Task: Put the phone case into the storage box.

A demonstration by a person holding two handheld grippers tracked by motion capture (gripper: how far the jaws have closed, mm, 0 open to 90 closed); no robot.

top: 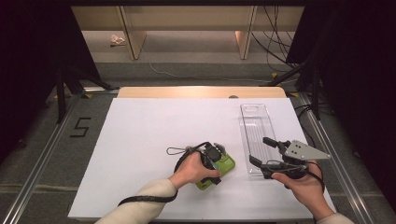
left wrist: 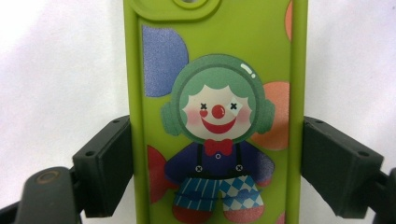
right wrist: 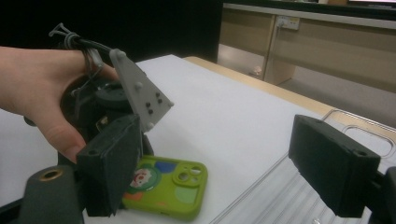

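Observation:
A lime-green phone case [top: 226, 166] with a clown picture lies back up on the white table sheet [top: 149, 130], near the front middle. My left gripper [top: 215, 163] points down over it. In the left gripper view its two black pads [left wrist: 105, 163] sit against the long edges of the case [left wrist: 215, 70], shut on it. My right gripper [top: 261, 151] hovers to the right, over the near end of a clear plastic tray [top: 254, 121], open with nothing between its jaws. The right gripper view [right wrist: 223, 154] looks across at the case [right wrist: 173, 189] and the left hand.
The clear tray [right wrist: 359, 123] runs lengthwise toward the table's far right. A cable [top: 144, 198] trails from the left gripper along the forearm. Black stand legs [top: 60, 93] flank the table; wooden shelving [top: 187, 28] and floor cables lie beyond the far edge.

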